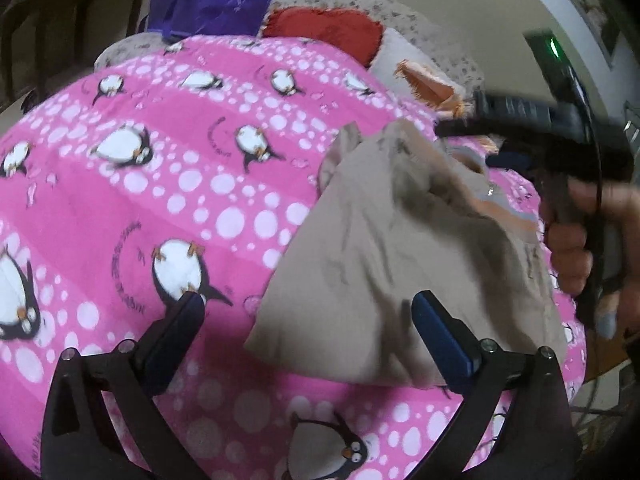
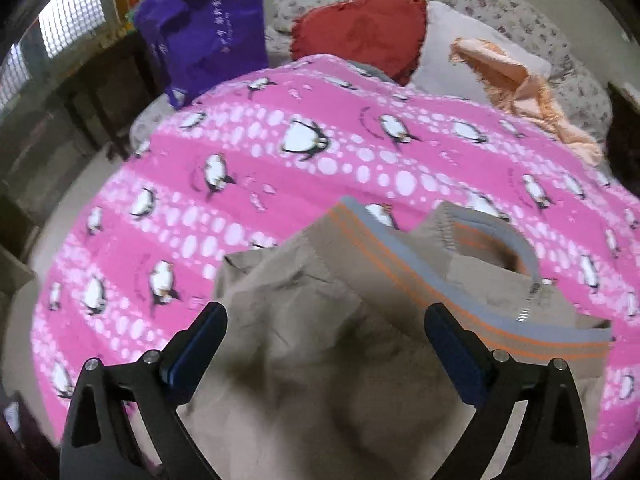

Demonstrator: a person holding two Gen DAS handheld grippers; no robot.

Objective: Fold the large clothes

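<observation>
With both the left gripper (image 1: 308,316) and right gripper (image 2: 326,324) spread wide and holding nothing, the rumpled beige jacket (image 2: 320,340) at lower centre could fold crookedly on the soft pink blanket (image 2: 280,184).

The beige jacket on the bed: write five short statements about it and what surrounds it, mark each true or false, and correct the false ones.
1. The beige jacket lies on a pink penguin blanket. True.
2. The jacket's band is trimmed in green. False: it is grey with orange stripes.
3. The left gripper is shut on the jacket. False: its jaws stand open and hold nothing.
4. A red heart-shaped pillow sits at the head of the bed. True.
5. The bag beside the bed is yellow. False: it is purple.
</observation>
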